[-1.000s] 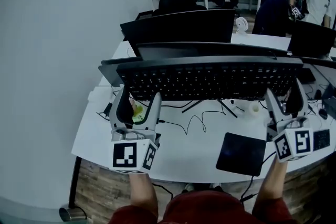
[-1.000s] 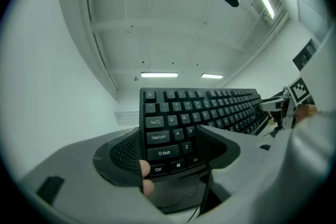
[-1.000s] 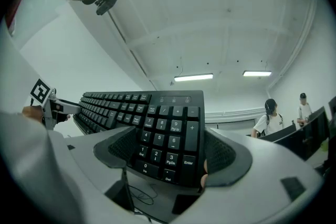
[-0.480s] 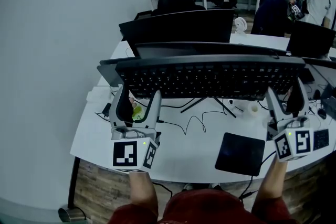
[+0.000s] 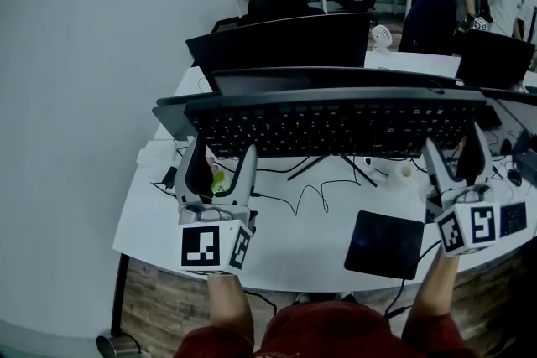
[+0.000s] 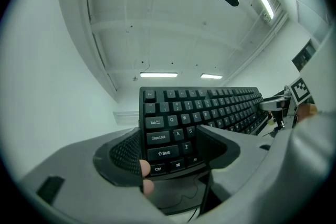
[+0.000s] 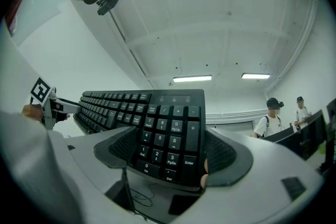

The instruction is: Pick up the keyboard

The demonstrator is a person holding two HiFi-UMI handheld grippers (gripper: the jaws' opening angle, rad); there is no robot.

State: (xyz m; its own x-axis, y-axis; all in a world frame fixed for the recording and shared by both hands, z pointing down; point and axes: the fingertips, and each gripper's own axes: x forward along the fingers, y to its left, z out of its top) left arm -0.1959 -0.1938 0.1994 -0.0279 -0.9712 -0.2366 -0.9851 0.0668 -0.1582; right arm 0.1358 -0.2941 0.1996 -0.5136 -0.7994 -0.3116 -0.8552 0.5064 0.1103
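Both keyboard (image 5: 336, 126) ends clamped: left hand-held gripper (image 5: 221, 151), right hand-held gripper (image 5: 456, 148).

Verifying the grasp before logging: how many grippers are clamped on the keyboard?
2. The left gripper holds the keyboard at its Ctrl-key end; the right gripper holds its number-pad end.

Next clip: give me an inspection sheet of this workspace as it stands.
Surface: white desk, light, no damage seen.
Job's things: black keyboard, lifted off the desk, held by both ends.
Clutter: black pad front right; small greenish item, unclear what.
Grippers: left claw shut on the keyboard's Ctrl end; right claw shut on its number-pad end.
Cables: loose black cables across the desk.
Surroundings: dark monitors, white fan, people far right.
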